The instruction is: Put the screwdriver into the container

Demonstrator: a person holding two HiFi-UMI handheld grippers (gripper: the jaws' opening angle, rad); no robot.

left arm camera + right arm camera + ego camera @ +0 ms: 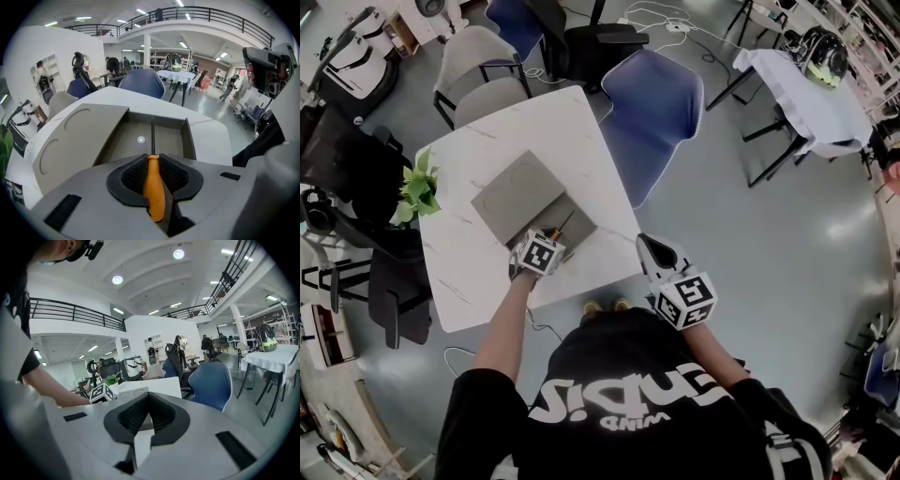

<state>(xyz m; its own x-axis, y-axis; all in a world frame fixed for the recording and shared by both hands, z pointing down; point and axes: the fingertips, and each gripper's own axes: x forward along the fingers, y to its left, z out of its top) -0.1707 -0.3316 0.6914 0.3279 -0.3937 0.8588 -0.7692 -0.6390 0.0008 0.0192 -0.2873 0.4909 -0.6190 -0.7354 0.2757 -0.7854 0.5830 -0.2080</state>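
Observation:
My left gripper (152, 157) is shut on the orange handle of the screwdriver (153, 185). Its dark shaft (152, 133) points forward over the open grey container (140, 140) on the white table. In the head view the left gripper (546, 242) sits at the container's (577, 230) near edge, with the screwdriver (562, 225) reaching in over the box. The container's lid (516, 197) lies flat, open to the left. My right gripper (147, 401) is shut with nothing in it; the head view places the right gripper (661, 253) off the table's near right corner.
A green plant (417, 187) stands at the table's (469, 272) left edge. A blue chair (652, 112) and a grey chair (483, 70) stand beyond the table. A black chair (394, 281) is at the left. A second table with a white cloth (811, 94) is at far right.

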